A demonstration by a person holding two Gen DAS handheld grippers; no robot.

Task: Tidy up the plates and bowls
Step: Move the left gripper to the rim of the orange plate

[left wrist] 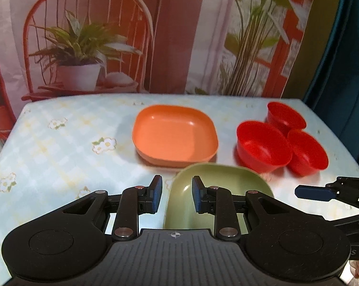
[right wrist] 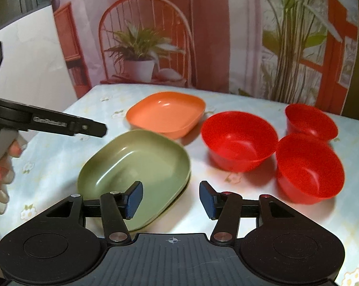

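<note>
A green square plate [left wrist: 229,186] [right wrist: 136,164] lies on the table near me. An orange square plate [left wrist: 175,134] [right wrist: 167,114] lies just behind it. Three red bowls stand to the right: a big one [left wrist: 262,147] [right wrist: 239,138], a near one [left wrist: 306,151] [right wrist: 309,166] and a far one [left wrist: 286,115] [right wrist: 310,120]. My left gripper [left wrist: 177,194] is open, with the green plate's left rim between its jaws. My right gripper [right wrist: 171,199] is open over the green plate's right edge, holding nothing. It also shows in the left wrist view [left wrist: 315,193].
The table [left wrist: 60,155] has a pale checked cloth with flowers. A printed backdrop with a chair and plants [left wrist: 84,47] hangs behind the table's far edge. The left gripper's body [right wrist: 48,121] shows at the left of the right wrist view.
</note>
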